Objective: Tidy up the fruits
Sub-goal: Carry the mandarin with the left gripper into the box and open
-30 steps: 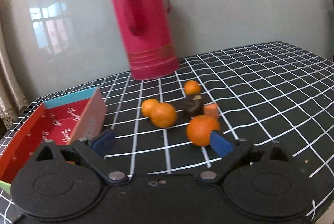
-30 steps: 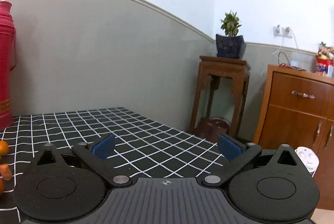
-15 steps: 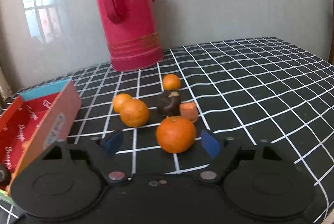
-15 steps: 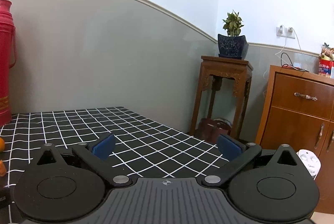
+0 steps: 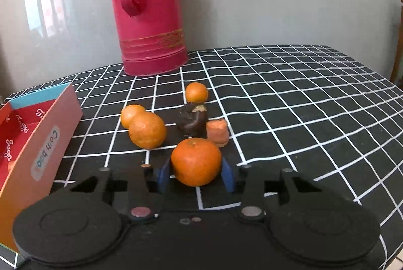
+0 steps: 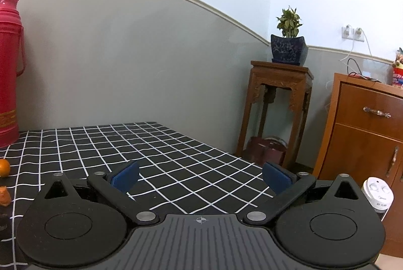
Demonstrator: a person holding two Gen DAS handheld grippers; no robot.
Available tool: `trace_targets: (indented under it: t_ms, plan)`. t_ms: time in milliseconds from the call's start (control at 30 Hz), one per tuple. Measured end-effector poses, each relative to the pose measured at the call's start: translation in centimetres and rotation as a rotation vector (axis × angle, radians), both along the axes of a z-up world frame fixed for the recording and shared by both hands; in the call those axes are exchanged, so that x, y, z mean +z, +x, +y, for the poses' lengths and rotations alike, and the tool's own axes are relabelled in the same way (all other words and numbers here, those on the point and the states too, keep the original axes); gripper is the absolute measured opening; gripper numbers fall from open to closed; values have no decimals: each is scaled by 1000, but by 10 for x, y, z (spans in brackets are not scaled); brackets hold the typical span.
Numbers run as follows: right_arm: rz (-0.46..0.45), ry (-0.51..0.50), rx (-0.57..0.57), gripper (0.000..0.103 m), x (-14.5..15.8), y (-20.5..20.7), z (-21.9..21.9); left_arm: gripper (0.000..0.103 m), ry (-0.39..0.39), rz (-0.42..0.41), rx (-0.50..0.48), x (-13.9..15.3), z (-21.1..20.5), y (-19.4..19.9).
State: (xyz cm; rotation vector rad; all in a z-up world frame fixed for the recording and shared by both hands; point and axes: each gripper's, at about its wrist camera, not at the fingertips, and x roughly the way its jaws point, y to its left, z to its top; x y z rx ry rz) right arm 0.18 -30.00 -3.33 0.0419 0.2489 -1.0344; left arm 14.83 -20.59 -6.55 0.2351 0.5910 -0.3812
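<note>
Left wrist view: the left gripper has just been closing its fingers on the nearest orange, which sits between the blue pads on the checked tabletop. Both pads appear to touch the fruit's sides; whether the hold is firm cannot be confirmed.

At 12 o'clock from that orange lie a dark lumpy piece and an orange-red chunk, with a small orange beyond. Two more oranges lie touching at 10 o'clock. The open red box stands at 9 o'clock, the red flask far off at 12 o'clock.

Right wrist view: the right gripper holds its fingers spread wide with nothing between them, over bare tabletop.

Judgement: step in hand is the grasp of one orange. Next move calls for a secure pinch, a lift clear of neighbouring fruit, then carriage toward the box at 9 o'clock.
</note>
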Motion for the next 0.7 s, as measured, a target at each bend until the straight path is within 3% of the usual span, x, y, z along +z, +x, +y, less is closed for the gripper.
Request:
trace_targets:
  t_ms: [333,700]
  plan:
    - [2,2,35,103,0,4,8,32,-33,-40,40,17,24,1]
    - [2,3,118,103,3,18,33,32,-23,-145,164,41,71,0]
